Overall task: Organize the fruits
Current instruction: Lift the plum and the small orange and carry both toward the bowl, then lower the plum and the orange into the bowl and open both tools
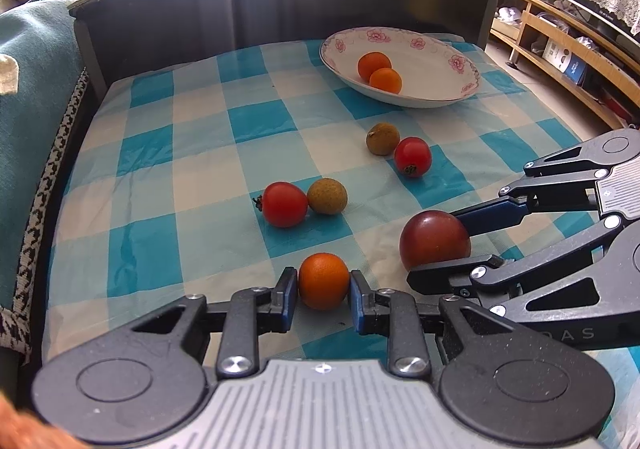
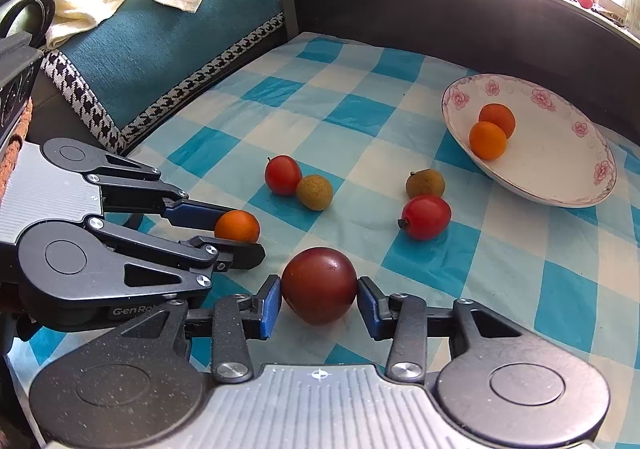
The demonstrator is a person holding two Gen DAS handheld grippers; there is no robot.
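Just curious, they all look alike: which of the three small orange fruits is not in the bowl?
The orange fruit between the left tongs, on the checked cloth. The other two lie in the flowered bowl.

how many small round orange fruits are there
3: two small round orange fruits touching in the floral white bowl, one between the left gripper's pads on the checked cloth.

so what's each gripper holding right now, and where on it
Left gripper: small orange, pinched across its sides. Right gripper: dark red plum, pads at its sides.
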